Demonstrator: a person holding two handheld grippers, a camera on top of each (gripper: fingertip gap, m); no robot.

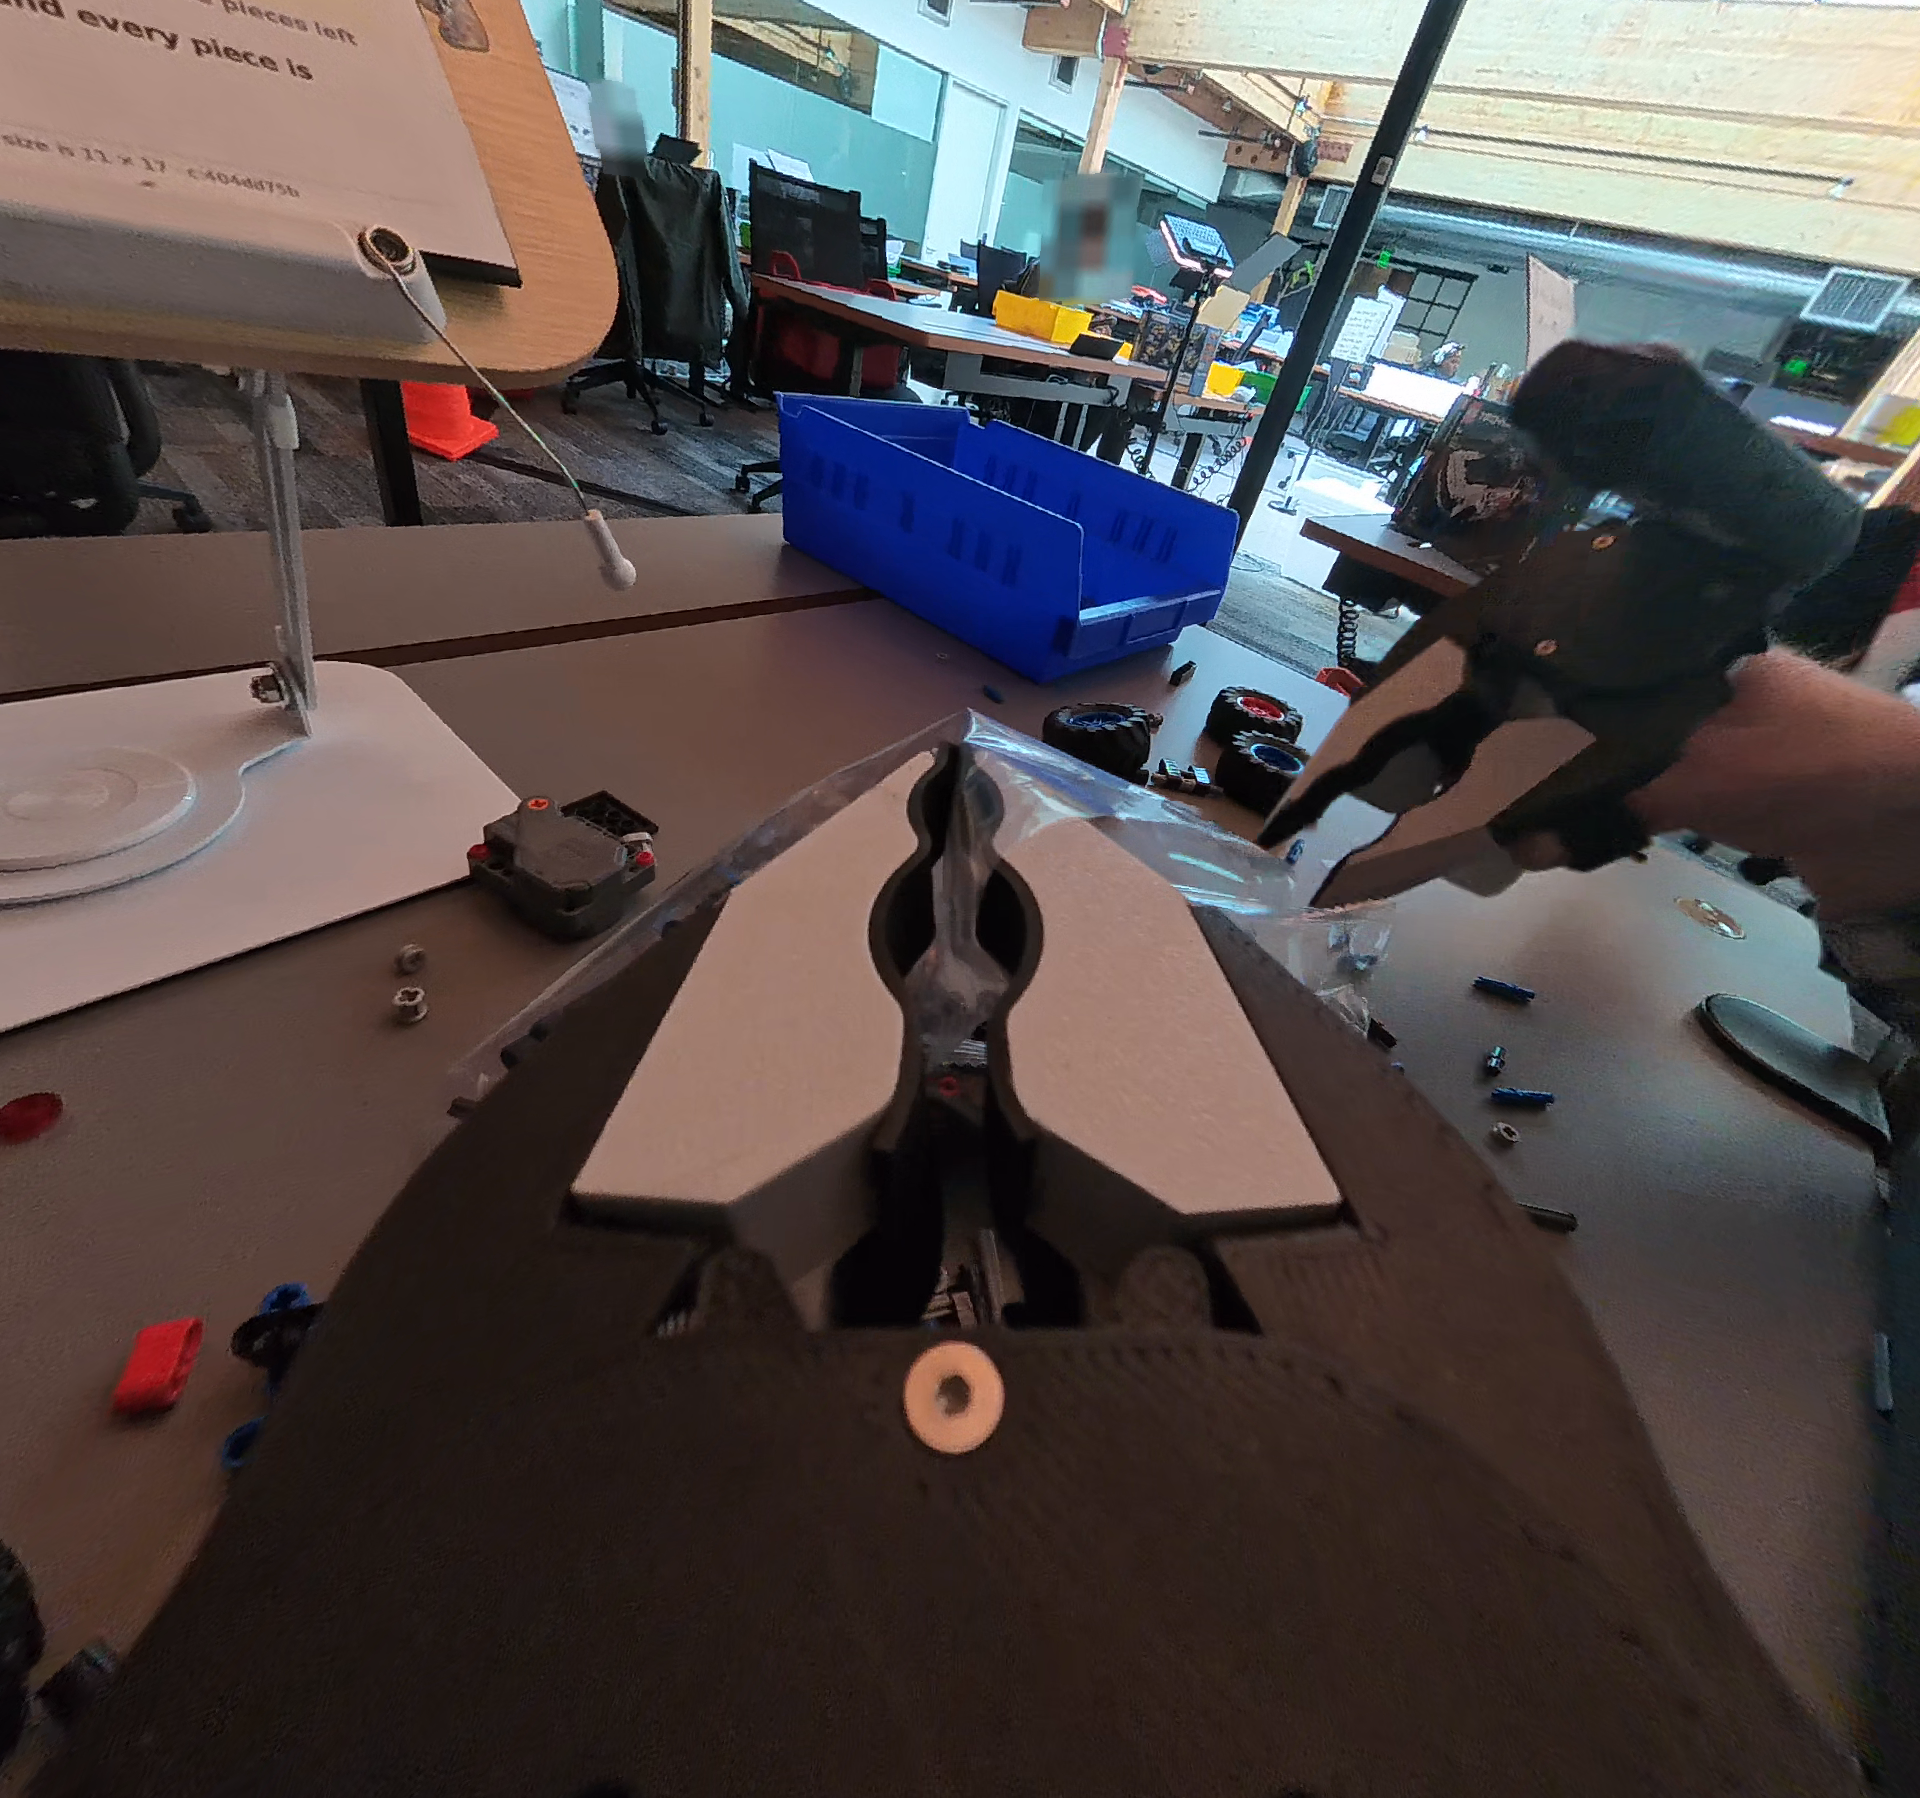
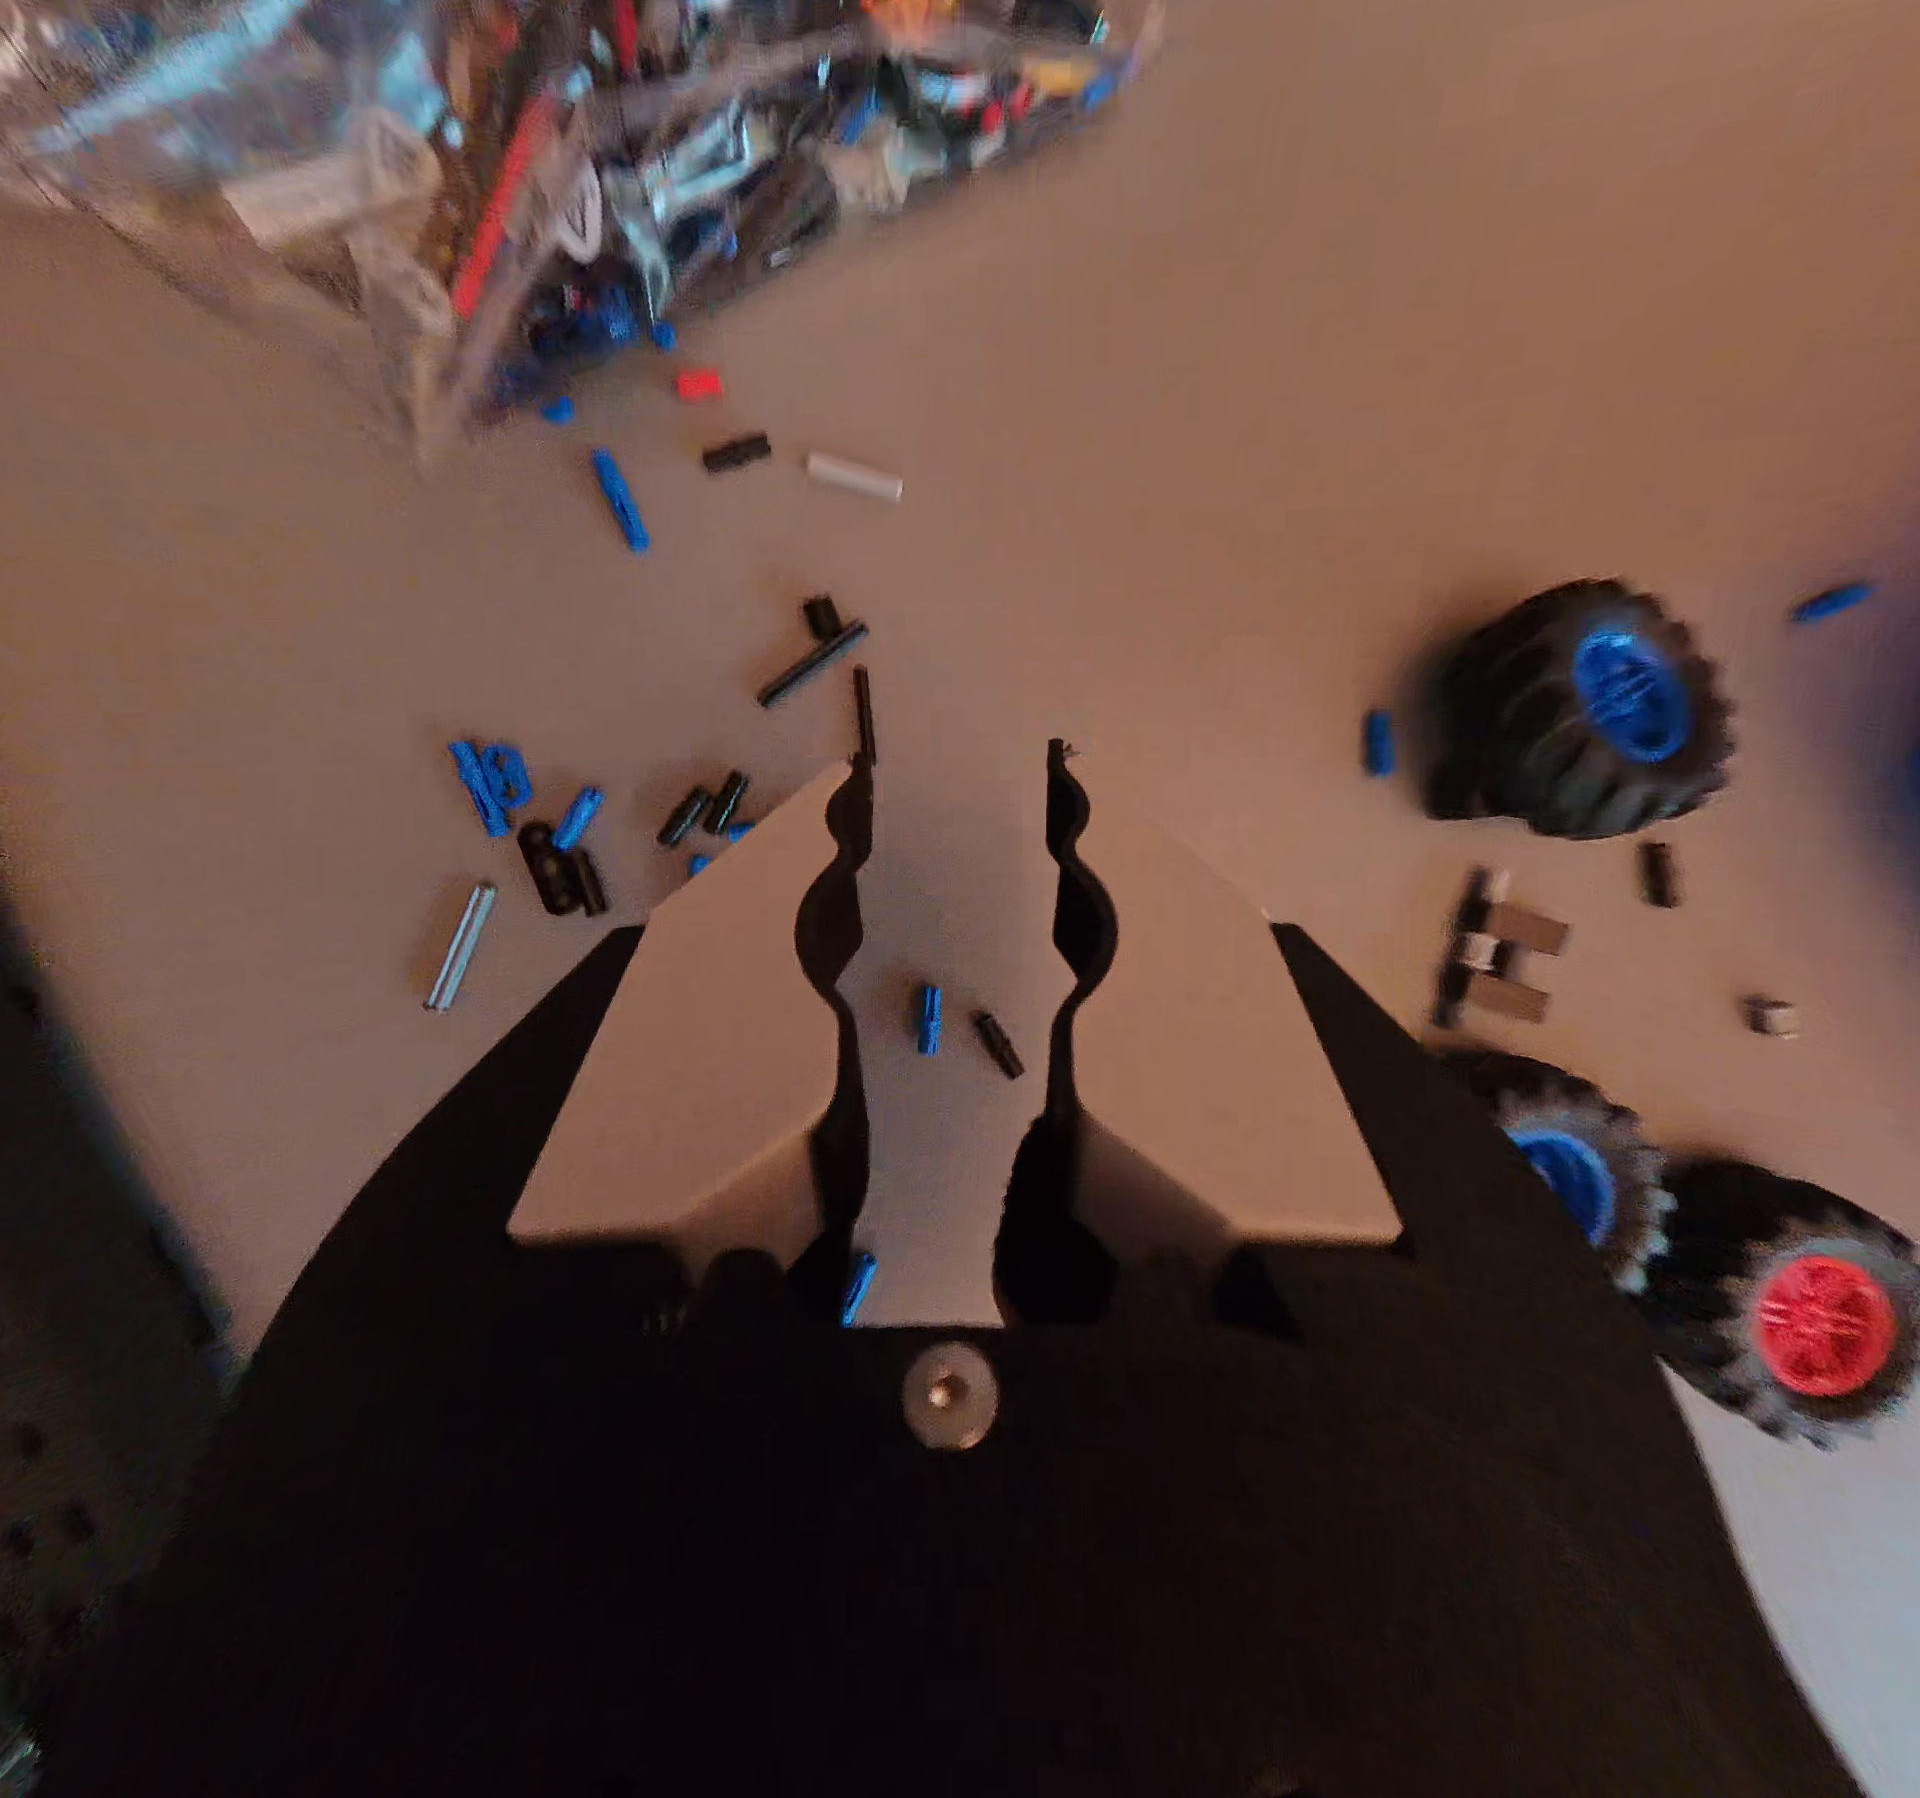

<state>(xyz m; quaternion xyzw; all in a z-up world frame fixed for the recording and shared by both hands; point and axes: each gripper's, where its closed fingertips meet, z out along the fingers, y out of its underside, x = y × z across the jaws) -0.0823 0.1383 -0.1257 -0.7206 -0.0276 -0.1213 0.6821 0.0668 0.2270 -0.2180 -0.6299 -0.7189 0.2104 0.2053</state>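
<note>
Between my left fingers [image 1: 961, 782] I pinch a clear plastic bag [image 1: 1143, 844], while my right fingers [image 2: 956, 761] hang apart above loose blue pins [image 2: 928, 1019] on the worktop [image 2: 1247, 398].

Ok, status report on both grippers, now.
Left gripper shut on clear plastic bag of small building pieces. Right gripper open, empty, above scattered blue and black pins. Black toy wheels alongside.

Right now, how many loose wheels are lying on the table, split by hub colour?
Blue-hub wheels: 2
Red-hub wheels: 1
Total: 3
</note>
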